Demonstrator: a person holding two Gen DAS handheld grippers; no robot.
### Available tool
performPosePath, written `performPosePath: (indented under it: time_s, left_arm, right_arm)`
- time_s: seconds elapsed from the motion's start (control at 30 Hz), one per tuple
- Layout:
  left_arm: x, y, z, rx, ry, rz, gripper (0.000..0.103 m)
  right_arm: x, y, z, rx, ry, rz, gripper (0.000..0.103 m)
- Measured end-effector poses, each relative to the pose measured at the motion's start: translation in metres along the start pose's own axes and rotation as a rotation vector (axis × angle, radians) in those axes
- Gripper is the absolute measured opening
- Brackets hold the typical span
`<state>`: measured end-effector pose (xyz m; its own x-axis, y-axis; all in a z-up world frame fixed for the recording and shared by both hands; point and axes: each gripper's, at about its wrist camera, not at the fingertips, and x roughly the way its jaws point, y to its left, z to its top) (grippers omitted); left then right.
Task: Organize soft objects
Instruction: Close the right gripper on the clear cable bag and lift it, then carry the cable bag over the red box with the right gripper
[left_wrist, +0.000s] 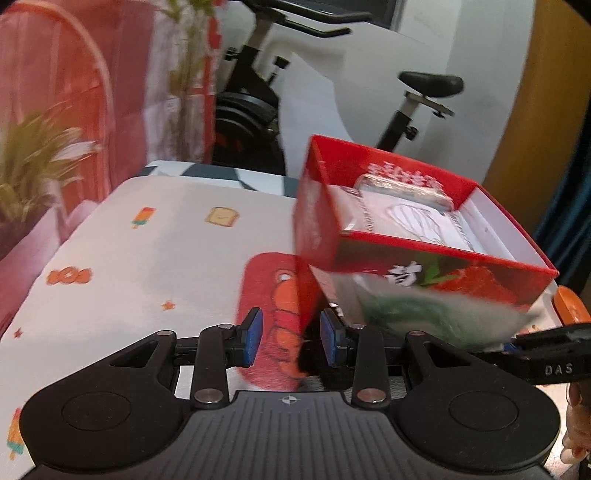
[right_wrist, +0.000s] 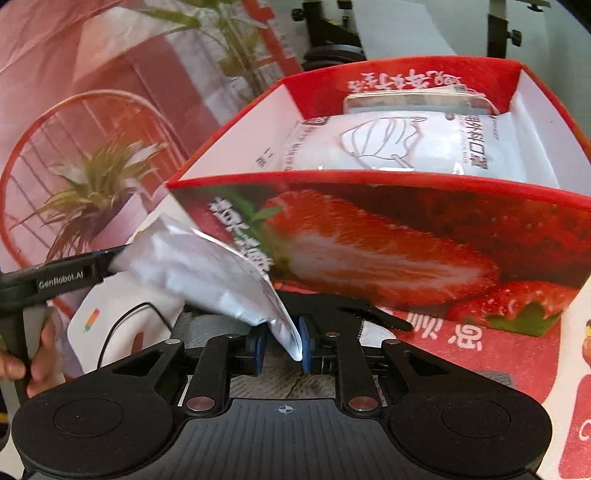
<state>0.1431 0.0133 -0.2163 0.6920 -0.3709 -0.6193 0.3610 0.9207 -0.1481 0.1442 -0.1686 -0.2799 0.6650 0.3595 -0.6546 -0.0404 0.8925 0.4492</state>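
Note:
A red strawberry-print box (left_wrist: 417, 236) stands open on the table, also seen in the right wrist view (right_wrist: 388, 236). White mask packets (right_wrist: 399, 147) lie inside it (left_wrist: 402, 218). My left gripper (left_wrist: 291, 339) is open and empty, close to the box's near left corner. My right gripper (right_wrist: 282, 345) is partly open; a white plastic packet (right_wrist: 207, 266) hangs with its corner between the blue pads (right_wrist: 306, 347), in front of the box. The packet's far end meets the left gripper's finger (right_wrist: 66, 277).
A white tablecloth (left_wrist: 129, 258) with small cartoon prints and a red patch (left_wrist: 269, 295) covers the table. A potted plant (left_wrist: 29, 166) stands at the left, an exercise bike (left_wrist: 258, 85) behind the table. The right gripper's arm (left_wrist: 543, 354) shows at the lower right.

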Motion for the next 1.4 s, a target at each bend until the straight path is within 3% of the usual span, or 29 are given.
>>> performPosePath:
  time_s: [0.17, 0.4, 0.8, 1.0, 1.4]
  left_arm:
    - [0.013, -0.019, 0.005, 0.039, 0.006, -0.028, 0.036]
    - [0.027, -0.032, 0.012, 0.077, 0.016, -0.042, 0.036]
    - [0.038, -0.036, 0.011, 0.095, 0.054, -0.051, 0.037]
    - [0.043, -0.033, 0.010, 0.085, 0.071, -0.054, 0.039]
    - [0.052, -0.023, 0.007, 0.047, 0.099, -0.056, 0.041]
  right_arm:
    - [0.003, -0.001, 0.006, -0.004, 0.003, -0.034, 0.021]
    - [0.000, 0.009, 0.013, -0.101, -0.019, -0.137, 0.027]
    - [-0.007, 0.036, 0.017, -0.380, -0.068, -0.272, 0.031]
    - [-0.012, 0.048, 0.014, -0.507, -0.088, -0.281, 0.031]
    - [-0.018, 0.062, 0.015, -0.623, -0.104, -0.276, 0.033]
